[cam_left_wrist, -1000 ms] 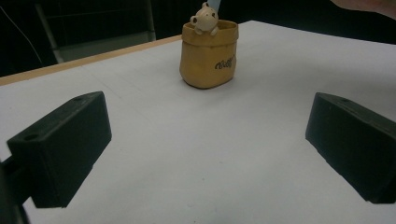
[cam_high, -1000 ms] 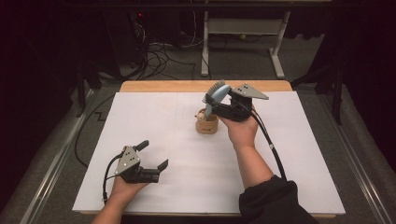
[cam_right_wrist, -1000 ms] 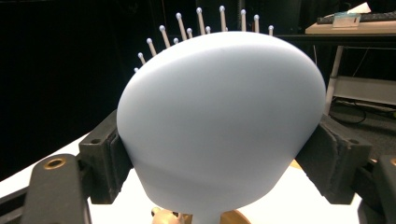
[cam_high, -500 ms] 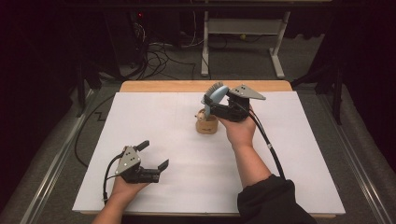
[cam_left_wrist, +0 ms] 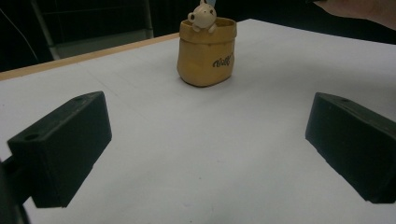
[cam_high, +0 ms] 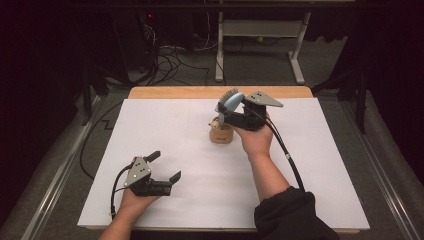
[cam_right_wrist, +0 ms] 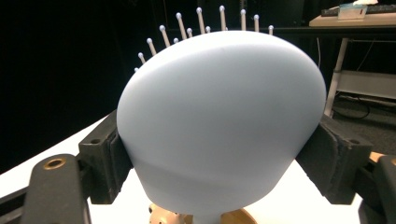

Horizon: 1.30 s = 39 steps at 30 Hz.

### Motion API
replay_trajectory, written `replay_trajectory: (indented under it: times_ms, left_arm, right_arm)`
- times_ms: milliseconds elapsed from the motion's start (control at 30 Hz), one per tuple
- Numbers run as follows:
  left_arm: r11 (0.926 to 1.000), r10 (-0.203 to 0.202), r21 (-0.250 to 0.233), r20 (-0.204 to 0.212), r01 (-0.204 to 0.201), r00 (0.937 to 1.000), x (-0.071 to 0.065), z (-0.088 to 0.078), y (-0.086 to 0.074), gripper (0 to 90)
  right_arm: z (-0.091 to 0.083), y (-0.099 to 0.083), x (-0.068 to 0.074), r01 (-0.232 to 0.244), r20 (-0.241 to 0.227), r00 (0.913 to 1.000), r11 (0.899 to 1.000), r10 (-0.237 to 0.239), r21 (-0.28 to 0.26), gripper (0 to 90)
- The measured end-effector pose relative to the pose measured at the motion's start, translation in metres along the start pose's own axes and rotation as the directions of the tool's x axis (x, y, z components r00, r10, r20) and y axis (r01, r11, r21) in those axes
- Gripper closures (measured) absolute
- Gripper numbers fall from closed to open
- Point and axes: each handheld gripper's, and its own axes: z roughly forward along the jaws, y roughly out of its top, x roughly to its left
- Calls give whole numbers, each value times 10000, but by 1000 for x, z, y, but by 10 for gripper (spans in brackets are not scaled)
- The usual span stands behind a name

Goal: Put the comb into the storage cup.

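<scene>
In the right gripper view the pale blue hairbrush [cam_right_wrist: 219,126] blocks most of what lies ahead: its handle runs out of the bottom edge, its bristle face is turned away so just the ball tips stand above the rim, and of the yellow pot [cam_right_wrist: 233,217] beneath it merely a sliver of rim shows. In the left gripper view the small bear figure [cam_left_wrist: 202,16] on the pot [cam_left_wrist: 206,52] is clipped at the top edge, the right hand [cam_left_wrist: 359,10] is cut off at the upper right corner, and the lettering on the pot is too small to read with certainty. In the high view the pot [cam_high: 221,134] is partly covered by the right gripper [cam_high: 226,114].
</scene>
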Motion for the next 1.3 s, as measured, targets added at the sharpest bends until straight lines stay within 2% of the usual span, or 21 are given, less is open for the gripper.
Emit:
replay_trajectory:
  times_ms: [467,1300]
  left_arm:
    - [10000,35,-25,0,-35,10000,0,-1,0,14]
    - [9999,87,-77,-54,-87,9999,0,-2,1,16]
  right_arm:
    - [-1,1,-5,-311,98,9995,9994,309,143,206]
    - [-8,0,-13,-579,329,9979,9972,564,465,194]
